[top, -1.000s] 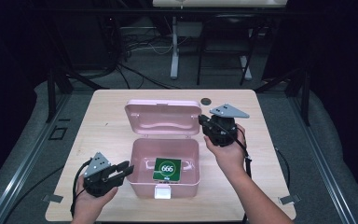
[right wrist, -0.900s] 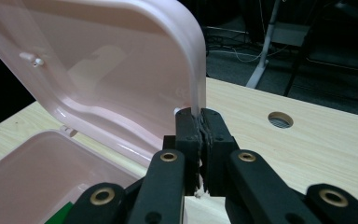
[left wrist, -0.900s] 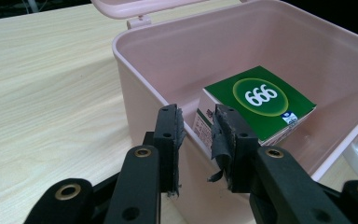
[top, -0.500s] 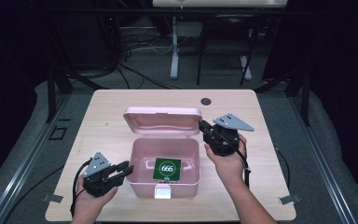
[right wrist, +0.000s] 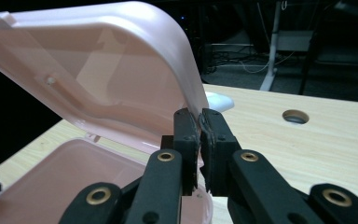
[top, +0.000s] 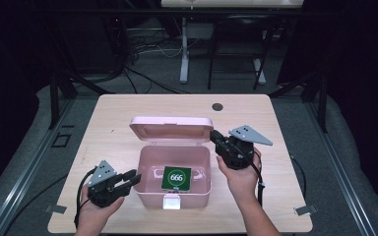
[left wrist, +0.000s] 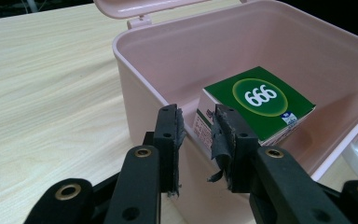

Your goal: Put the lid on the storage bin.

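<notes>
the left gripper (top: pixel 130 178) waits slightly open and empty by the pink box (top: pixel 145 192), green carton (top: pixel 176 178) inside. the right gripper (top: pixel 215 136), pinching the lid (top: pixel 171 130), has swung it forward: closing looks underway.

Carton's (left wrist: pixel 256 105) side print too small

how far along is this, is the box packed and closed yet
Packed, it seems: the green 666 carton lies inside the pink box. In hand: the right gripper pinches the lid edge, lid tilted partway up. Left: lowering the lid and latching it. The left gripper waits open beside the box.
</notes>
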Available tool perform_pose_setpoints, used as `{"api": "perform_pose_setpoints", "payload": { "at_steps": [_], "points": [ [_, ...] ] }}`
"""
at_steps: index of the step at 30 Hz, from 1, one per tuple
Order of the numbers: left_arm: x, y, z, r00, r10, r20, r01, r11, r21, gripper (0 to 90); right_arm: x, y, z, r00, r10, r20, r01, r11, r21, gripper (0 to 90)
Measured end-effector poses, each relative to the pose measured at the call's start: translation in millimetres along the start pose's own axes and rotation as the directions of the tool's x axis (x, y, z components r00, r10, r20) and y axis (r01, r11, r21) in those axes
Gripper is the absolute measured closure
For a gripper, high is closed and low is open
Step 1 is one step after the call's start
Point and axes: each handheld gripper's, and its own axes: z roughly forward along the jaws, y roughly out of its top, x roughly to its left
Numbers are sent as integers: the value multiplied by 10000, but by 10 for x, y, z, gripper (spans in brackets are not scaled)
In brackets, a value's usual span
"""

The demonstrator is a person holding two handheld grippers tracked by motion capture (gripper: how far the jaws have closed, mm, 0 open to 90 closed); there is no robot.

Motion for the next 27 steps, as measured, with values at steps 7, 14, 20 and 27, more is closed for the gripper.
{"api": "perform_pose_setpoints", "payload": {
  "at_steps": [7,14,20,27],
  "points": [
    [13,-3,-2,9999,-95,58,95,10000,-29,710,34,-32,-32,9997,-237,88,238,9997,-17,858],
    [48,12,-6,9989,-396,269,397,9992,-51,714,34,-53,-55,9998,-189,8,189,9998,-29,858],
    [61,54,-16,9991,-354,220,358,9992,-182,706,25,-66,-71,9999,-105,-118,104,9999,-41,858],
    [110,213,-67,9996,-288,47,290,9982,-531,699,27,-75,-91,9998,-78,-192,78,10000,-9,859]
  ]
}}
